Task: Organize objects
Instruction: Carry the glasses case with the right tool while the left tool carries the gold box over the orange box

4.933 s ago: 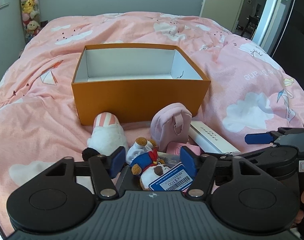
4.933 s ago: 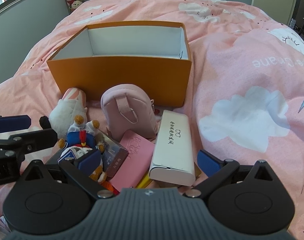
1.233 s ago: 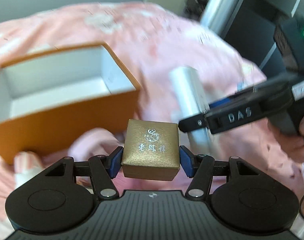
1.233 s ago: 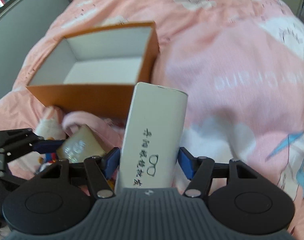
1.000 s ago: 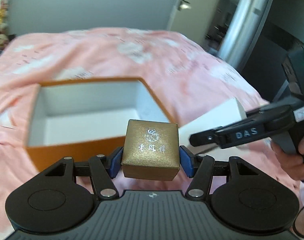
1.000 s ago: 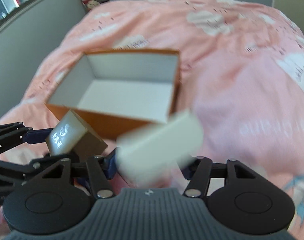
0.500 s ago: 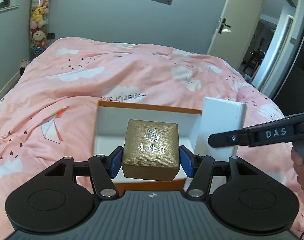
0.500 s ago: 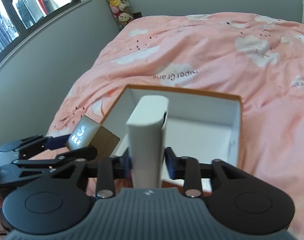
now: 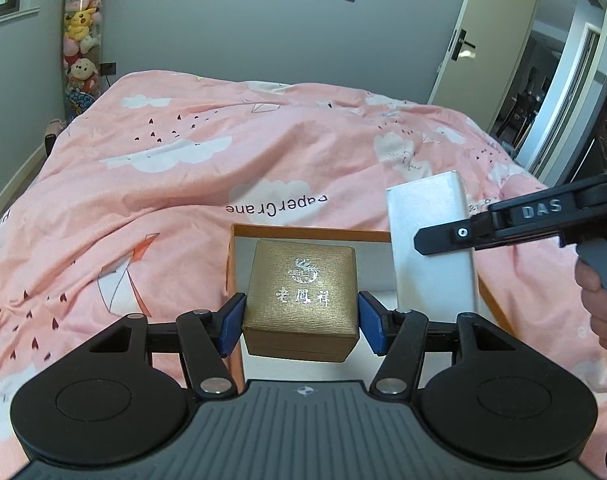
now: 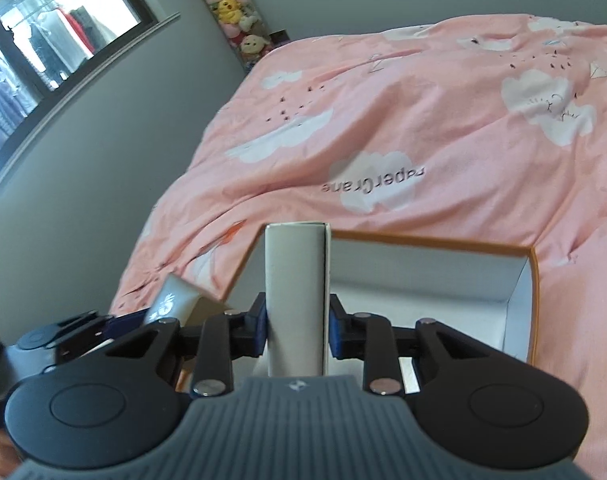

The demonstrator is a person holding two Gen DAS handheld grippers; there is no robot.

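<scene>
My left gripper (image 9: 301, 322) is shut on a gold jewellery box (image 9: 301, 296) with silver characters, held over the left end of the open orange box (image 9: 311, 233). My right gripper (image 10: 297, 330) is shut on a white glasses case (image 10: 295, 300) that stands on edge between the pads, over the orange box's (image 10: 423, 238) white inside. In the left wrist view the case (image 9: 427, 248) hangs just right of the gold box, with one of the right gripper's fingers (image 9: 463, 234) across it. The right wrist view shows the gold box (image 10: 175, 300) at lower left. The orange box's floor is mostly hidden.
The orange box lies on a pink duvet (image 9: 183, 184) with cloud prints. A column of plush toys (image 9: 81, 40) stands in the far left corner. A door (image 9: 487, 36) is open at the right, a window (image 10: 43, 28) at the left. A person's hand (image 9: 601, 308) holds the right gripper.
Both grippers have travelled forward from the heap of things to above the orange box, each carrying its object. The white case now stands on edge in narrower jaws.
</scene>
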